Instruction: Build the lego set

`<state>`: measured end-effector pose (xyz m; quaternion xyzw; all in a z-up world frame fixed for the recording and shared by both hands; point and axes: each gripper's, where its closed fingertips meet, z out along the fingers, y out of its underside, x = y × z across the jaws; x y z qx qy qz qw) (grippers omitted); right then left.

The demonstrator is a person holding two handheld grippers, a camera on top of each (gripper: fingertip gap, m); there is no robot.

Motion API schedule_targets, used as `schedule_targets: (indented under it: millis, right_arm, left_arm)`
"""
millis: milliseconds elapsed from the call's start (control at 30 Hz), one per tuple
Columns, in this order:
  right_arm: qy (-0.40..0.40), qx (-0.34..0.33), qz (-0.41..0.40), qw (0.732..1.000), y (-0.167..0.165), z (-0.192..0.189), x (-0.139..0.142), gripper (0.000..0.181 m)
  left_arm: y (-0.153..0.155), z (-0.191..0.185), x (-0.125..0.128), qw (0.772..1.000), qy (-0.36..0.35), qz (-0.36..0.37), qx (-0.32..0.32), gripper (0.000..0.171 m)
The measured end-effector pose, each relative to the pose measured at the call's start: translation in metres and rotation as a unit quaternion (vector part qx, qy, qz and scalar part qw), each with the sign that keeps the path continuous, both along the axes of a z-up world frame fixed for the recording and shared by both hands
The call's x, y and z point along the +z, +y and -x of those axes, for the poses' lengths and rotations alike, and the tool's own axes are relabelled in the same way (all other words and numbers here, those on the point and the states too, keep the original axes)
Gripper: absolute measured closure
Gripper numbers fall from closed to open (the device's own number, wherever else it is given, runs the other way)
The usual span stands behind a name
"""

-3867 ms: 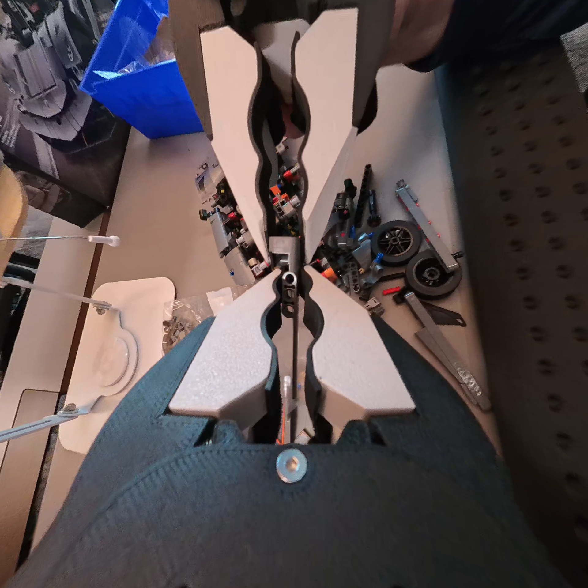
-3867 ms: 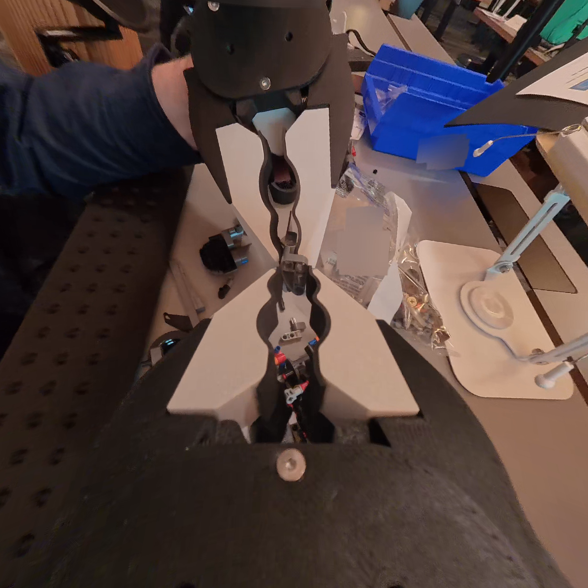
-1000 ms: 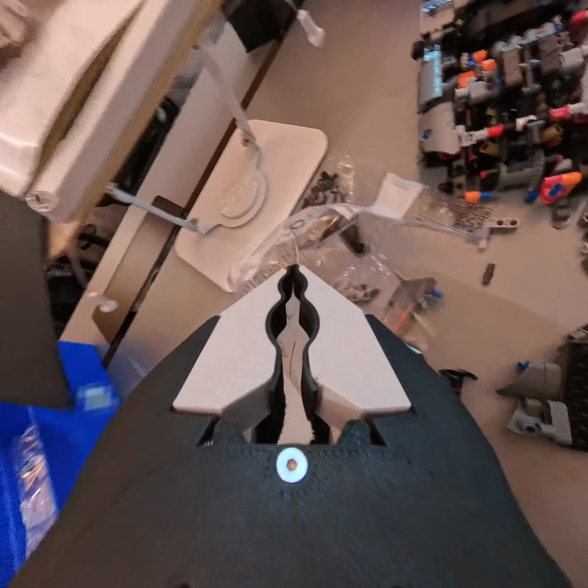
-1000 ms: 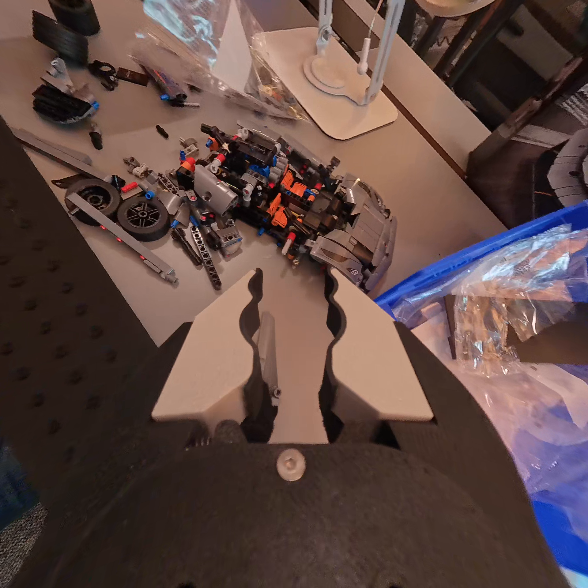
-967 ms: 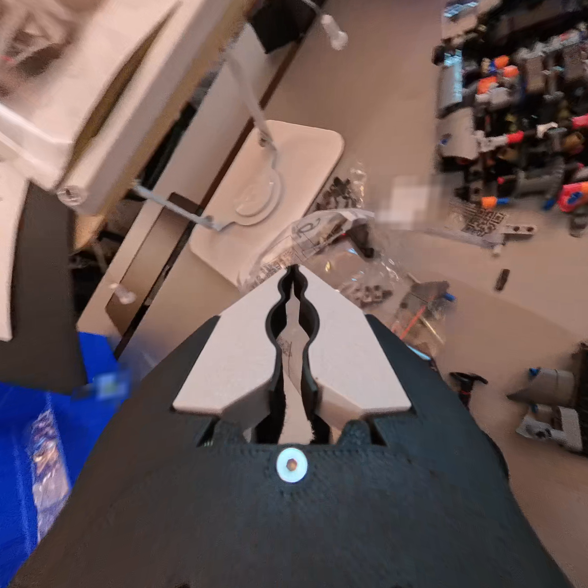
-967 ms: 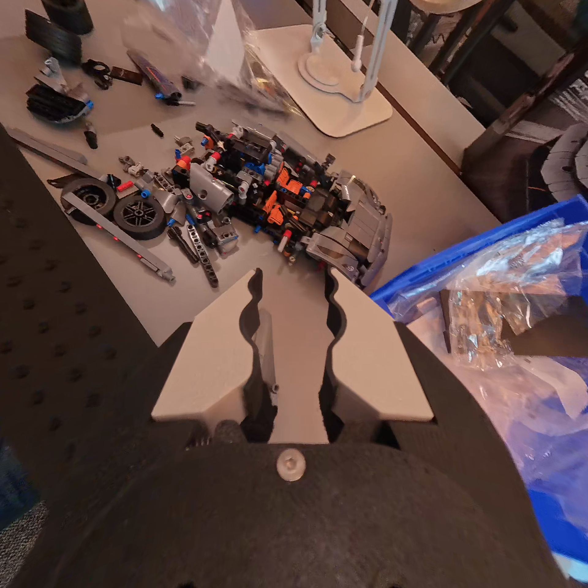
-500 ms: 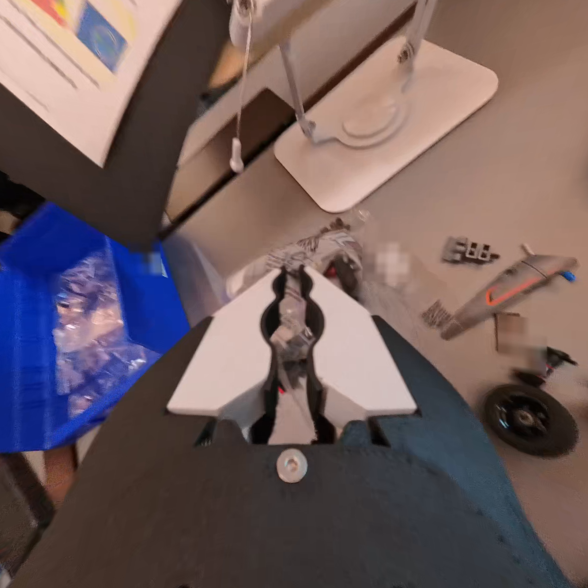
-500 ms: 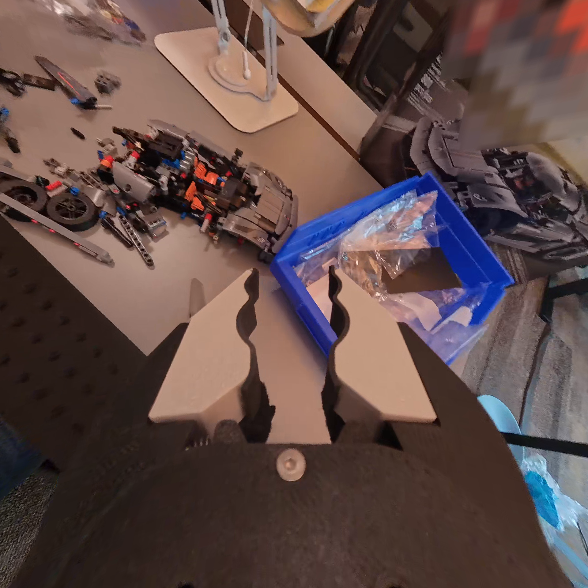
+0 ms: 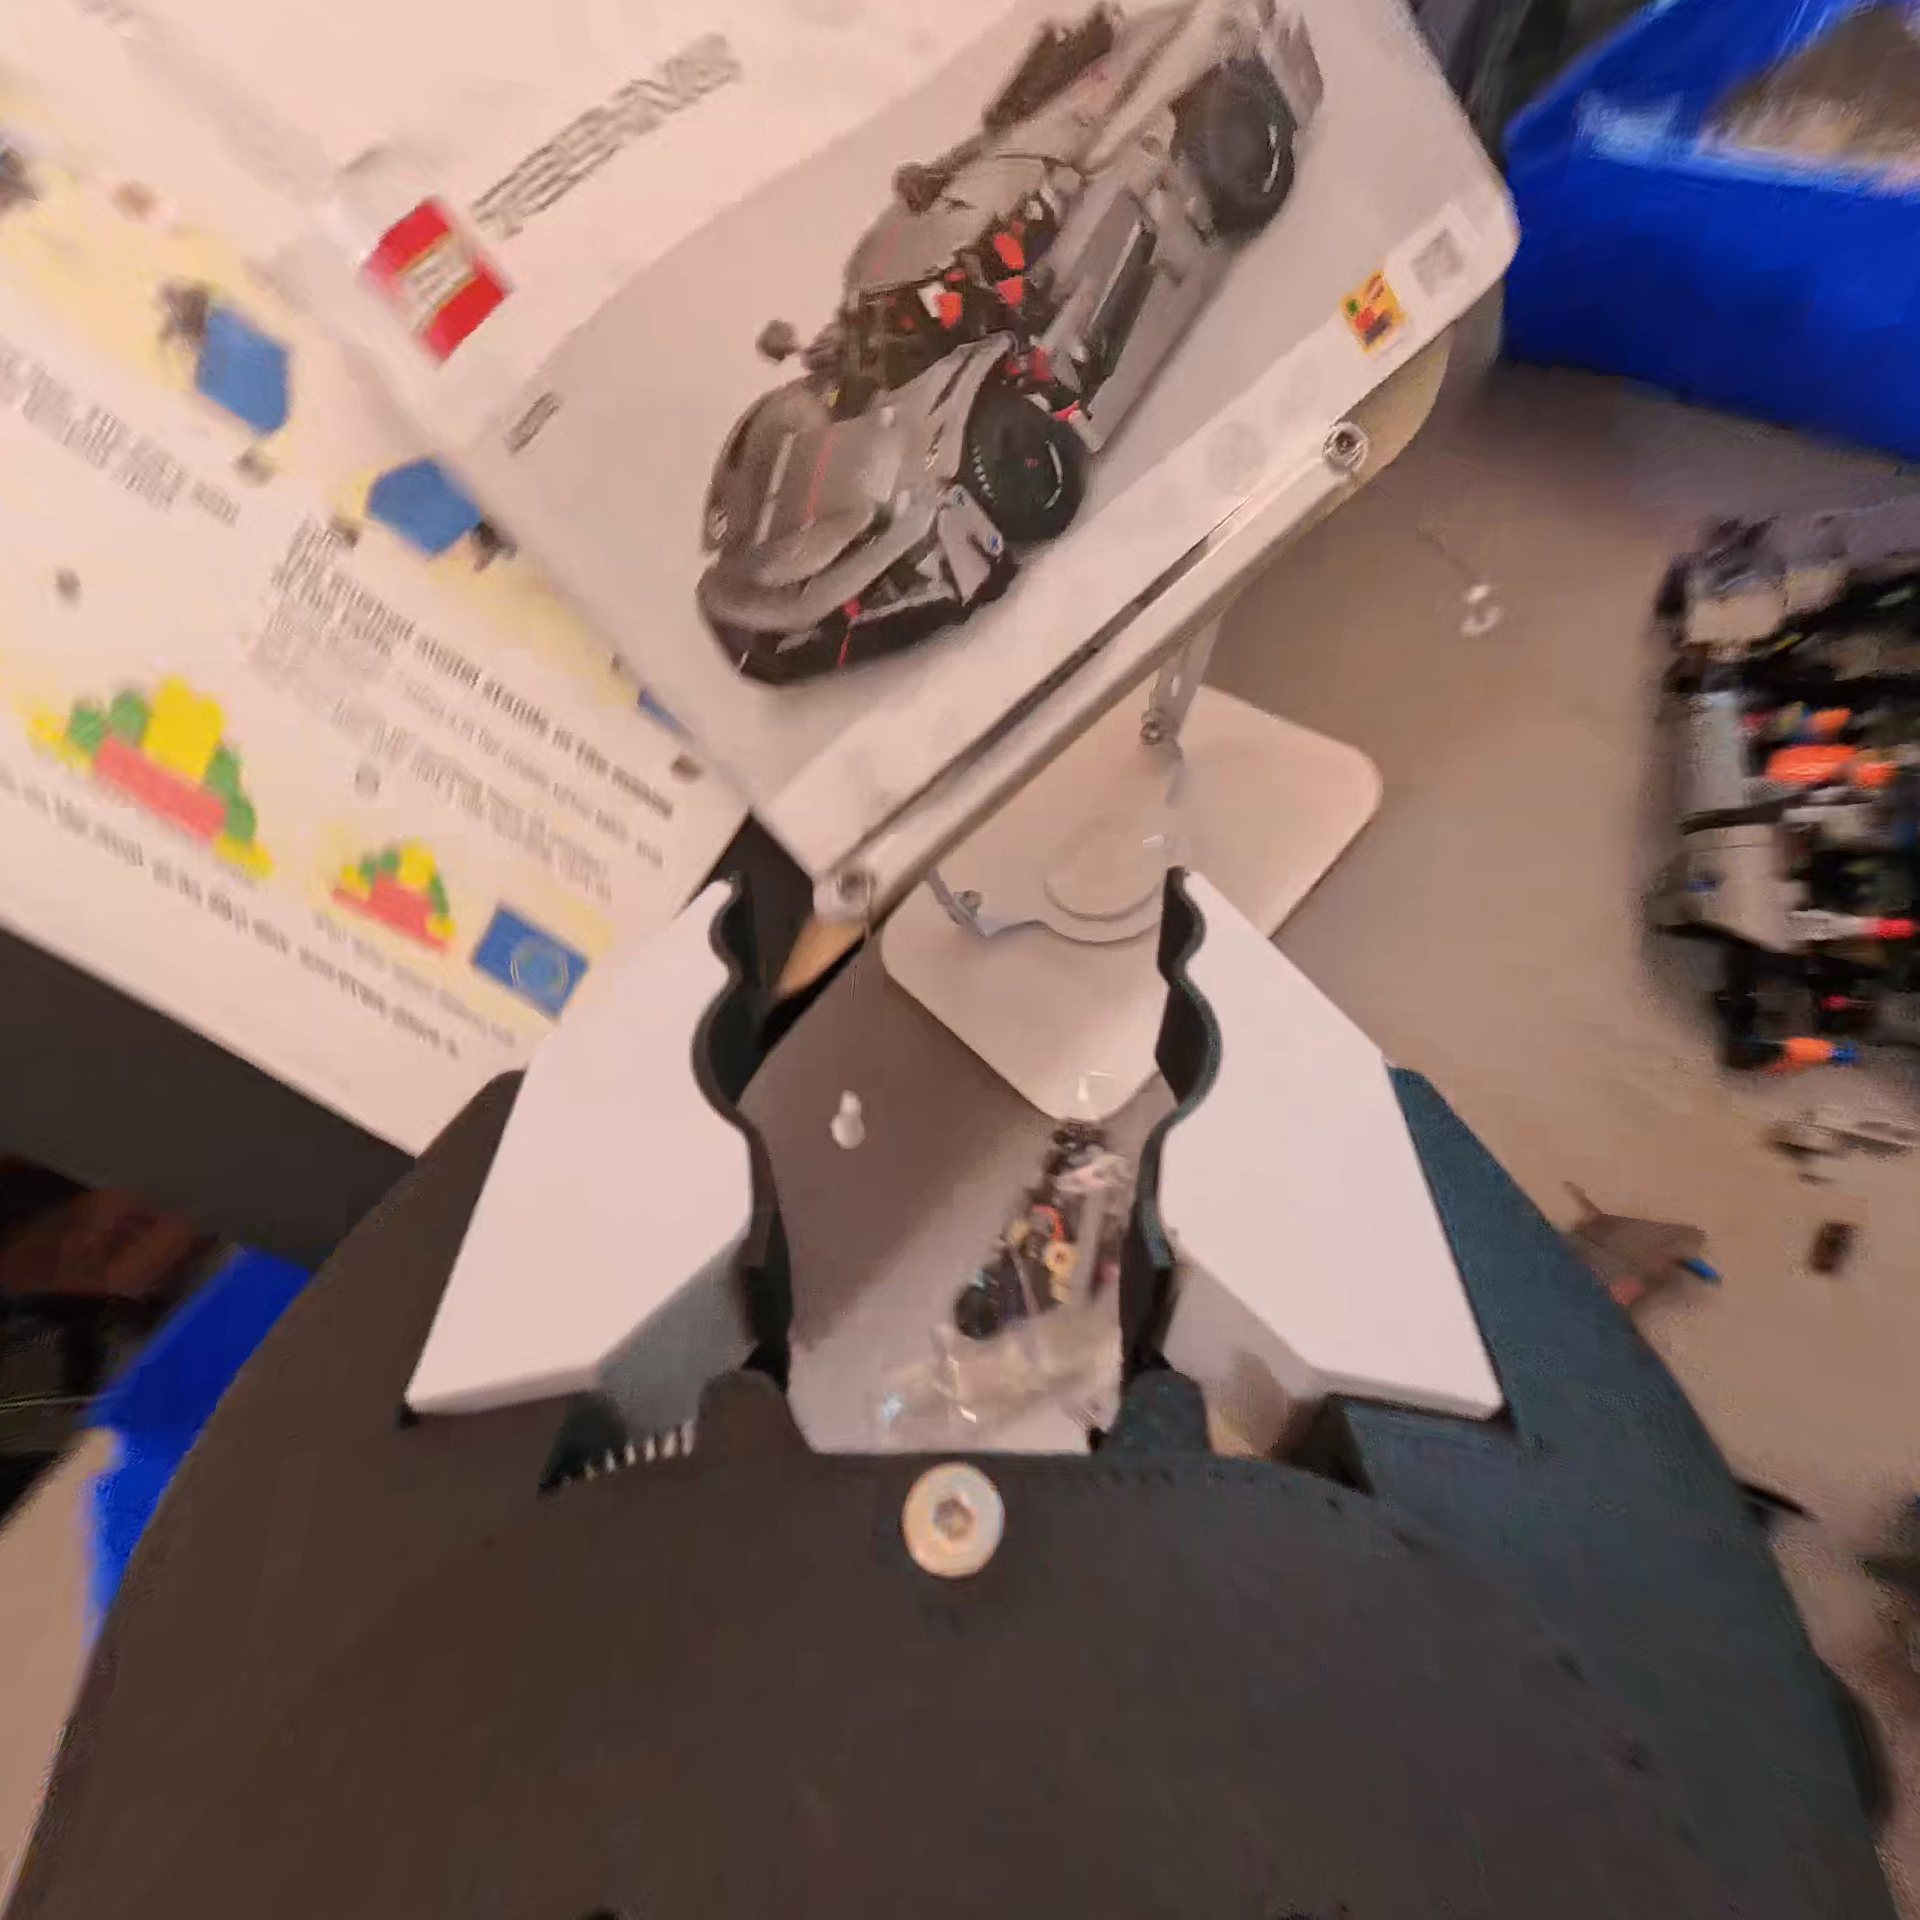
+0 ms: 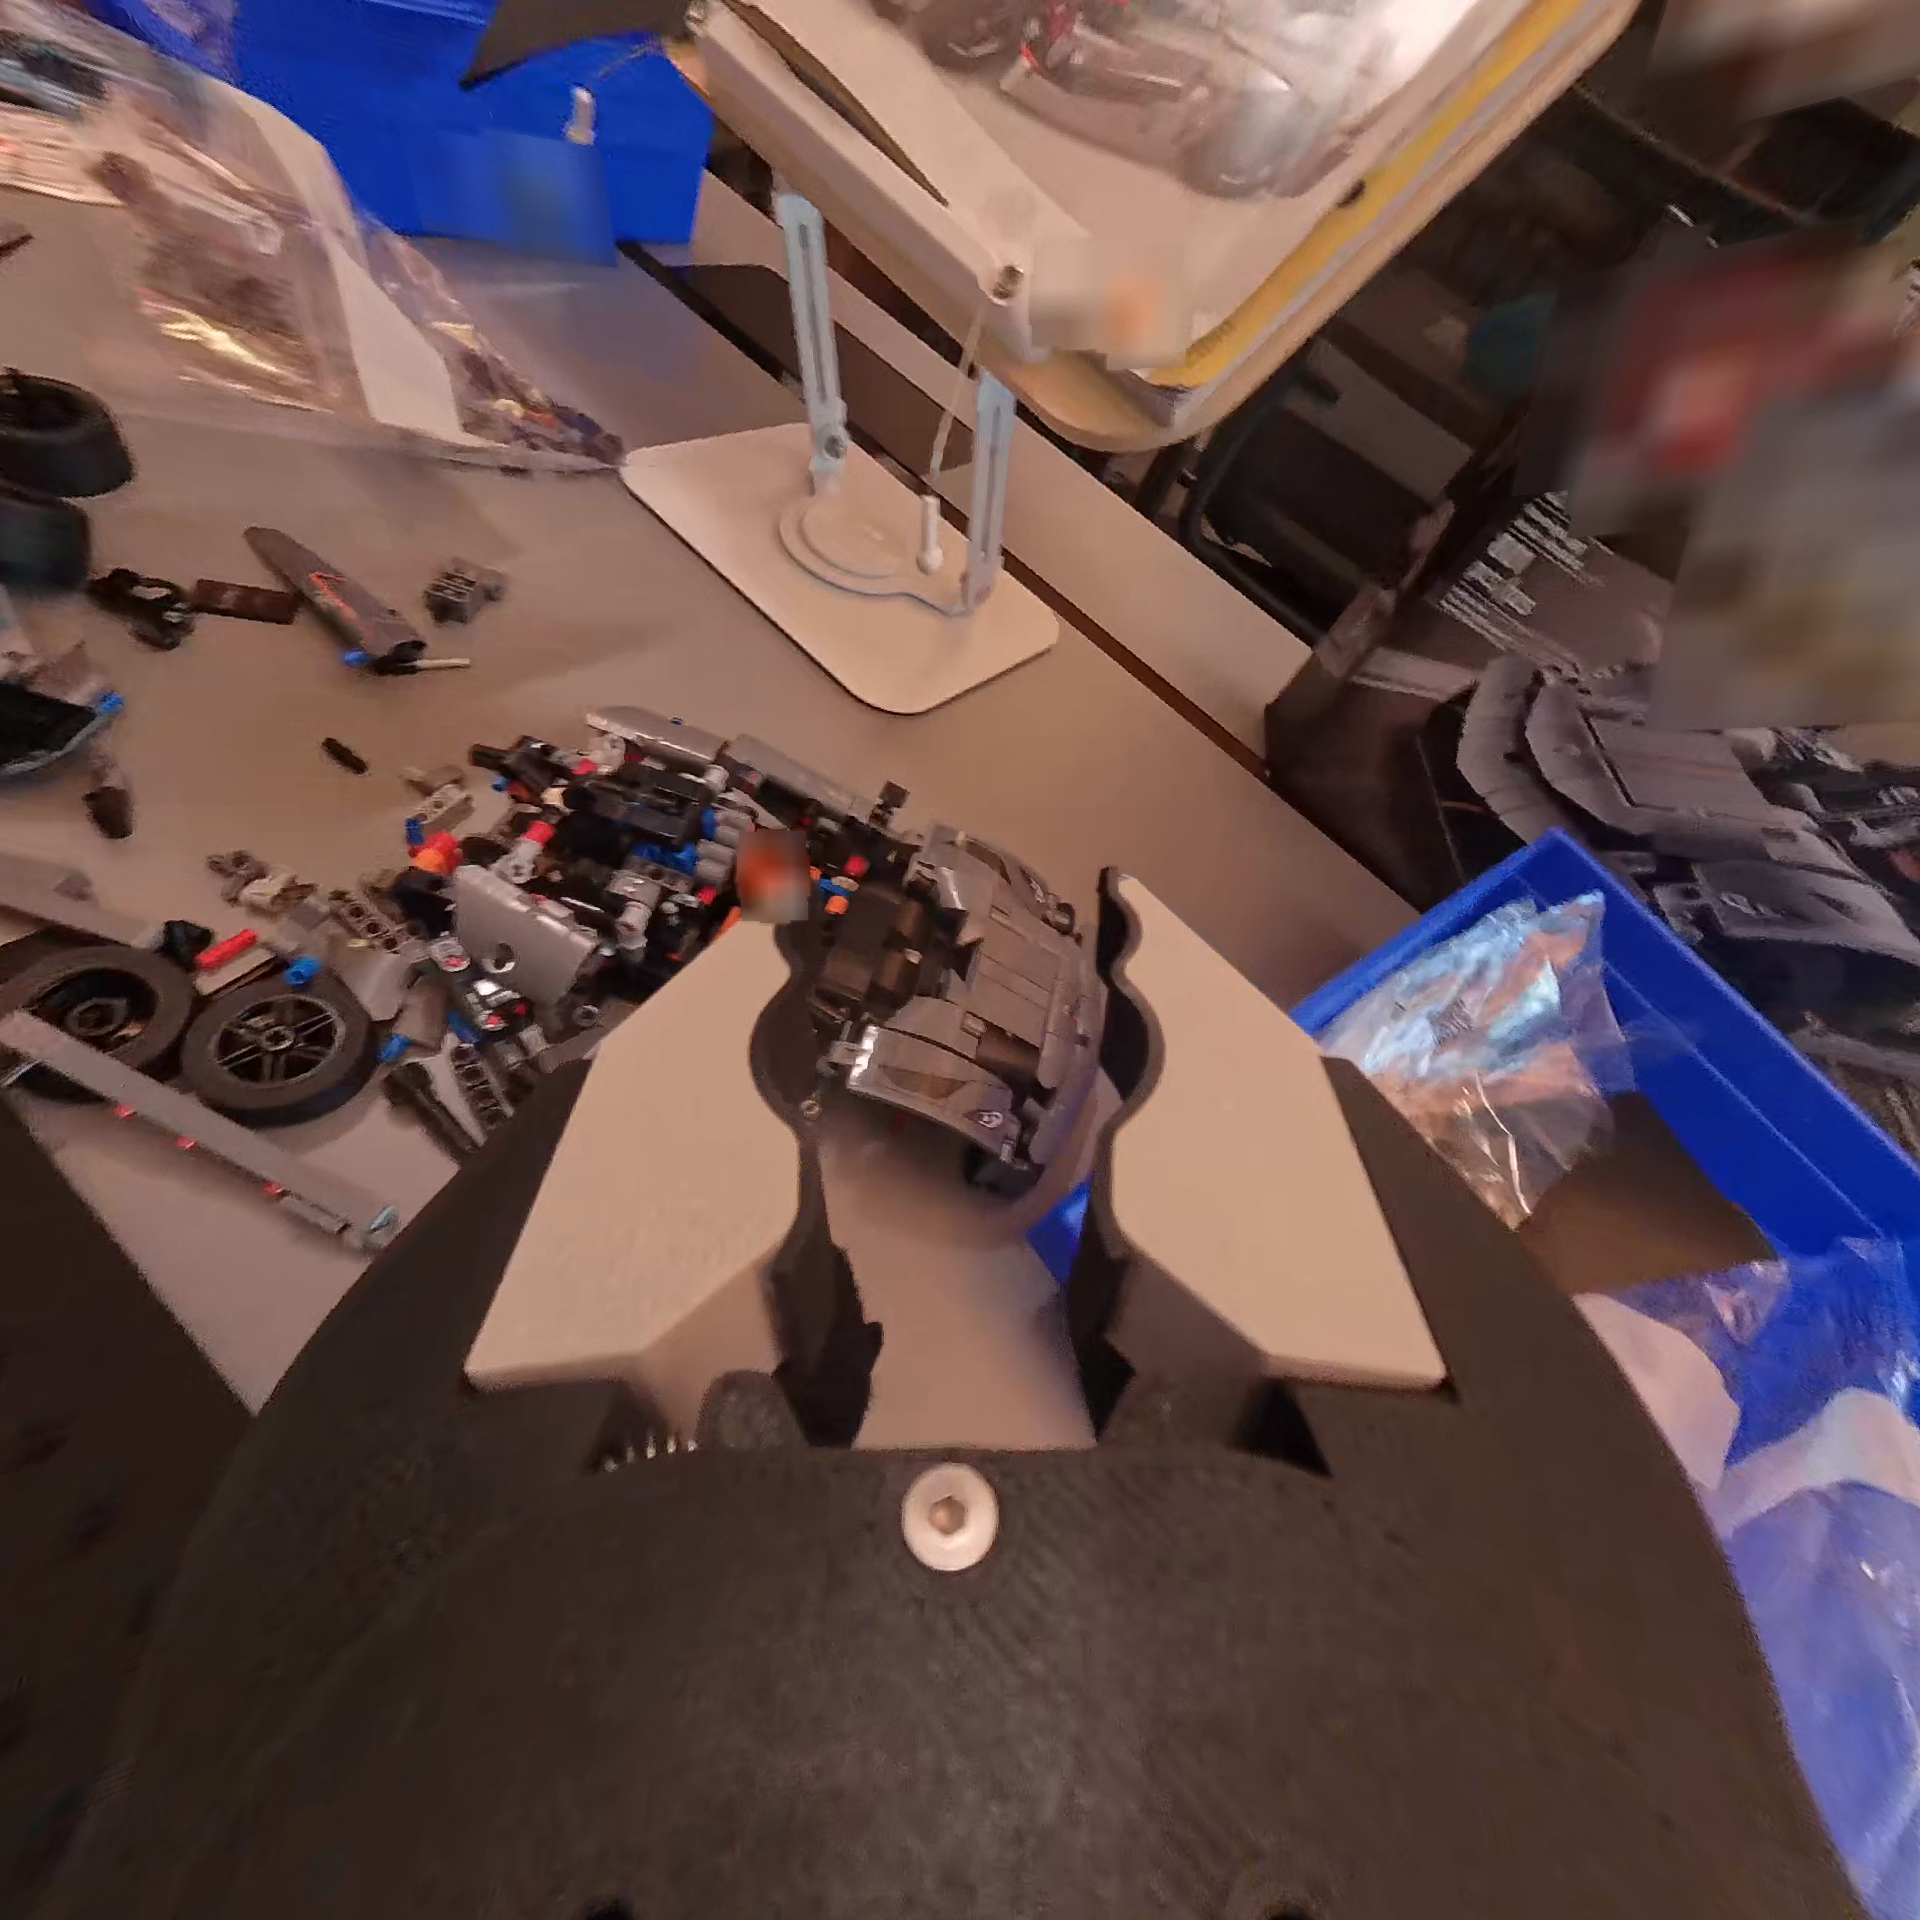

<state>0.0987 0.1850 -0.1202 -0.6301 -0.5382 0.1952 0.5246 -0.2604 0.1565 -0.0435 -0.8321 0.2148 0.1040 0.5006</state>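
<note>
While both tools hang wide open and empty, left tool (image 9: 951,940) over a crinkly clear parts bag (image 9: 1023,1288), right tool (image 10: 940,940) above the knobbly grey half-built car (image 10: 790,914) on the smooth tabletop (image 10: 1091,748), I'd check the glossy booklet (image 9: 727,343), then pinch one small stiff piece squarely

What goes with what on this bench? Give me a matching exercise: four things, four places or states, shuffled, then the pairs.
Things:
1. half-built car
2. blue bin
3. white stand
4. pair of wheels

Places or states:
A. holds clear bags
B. lies next to a long grey beam
C. carries the open booklet
D. shows between the fingers of the open right gripper

Pairs: 1-D, 2-A, 3-C, 4-B
</note>
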Motion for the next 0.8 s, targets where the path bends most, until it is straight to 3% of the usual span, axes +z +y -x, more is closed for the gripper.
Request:
schedule_targets:
  millis: [100, 200, 333, 400, 467, 567, 700, 800]
  right_arm:
    - [0.007, -0.059, -0.006, 0.998, 0.026, -0.031, 0.016, 0.119]
    - [-0.002, -0.135, 0.015, 0.991, 0.065, -0.088, 0.038, 0.107]
    - [-0.039, -0.187, 0.071, 0.979, 0.106, -0.151, 0.049, 0.102]
    - [-0.073, -0.195, 0.091, 0.974, 0.119, -0.164, 0.047, 0.102]
    - [-0.075, -0.158, 0.079, 0.981, 0.118, -0.146, 0.055, 0.103]
    - [-0.076, -0.091, 0.060, 0.991, 0.105, -0.088, 0.061, 0.101]
    - [-0.001, 0.012, 0.047, 0.999, 0.090, 0.030, 0.073, 0.097]
    - [0.045, 0.042, 0.081, 0.995, 0.101, 0.112, 0.072, 0.095]
  left_arm:
    - [0.048, -0.011, -0.009, 0.992, 0.119, 0.034, -0.005, 0.092]
    - [0.083, -0.020, -0.012, 0.986, 0.158, 0.041, -0.013, 0.085]
    - [0.112, -0.015, -0.028, 0.992, 0.112, 0.058, -0.006, 0.069]
    - [0.119, -0.012, -0.024, 0.996, 0.079, 0.042, 0.002, 0.079]
    - [0.120, -0.009, -0.024, 0.996, 0.087, 0.037, 0.001, 0.085]
    - [0.120, -0.005, -0.024, 0.994, 0.103, 0.031, -0.001, 0.090]
    - [0.120, -0.004, -0.019, 0.998, 0.067, 0.013, 0.003, 0.099]
    - [0.119, -0.003, -0.019, 0.998, 0.060, 0.005, 0.000, 0.101]
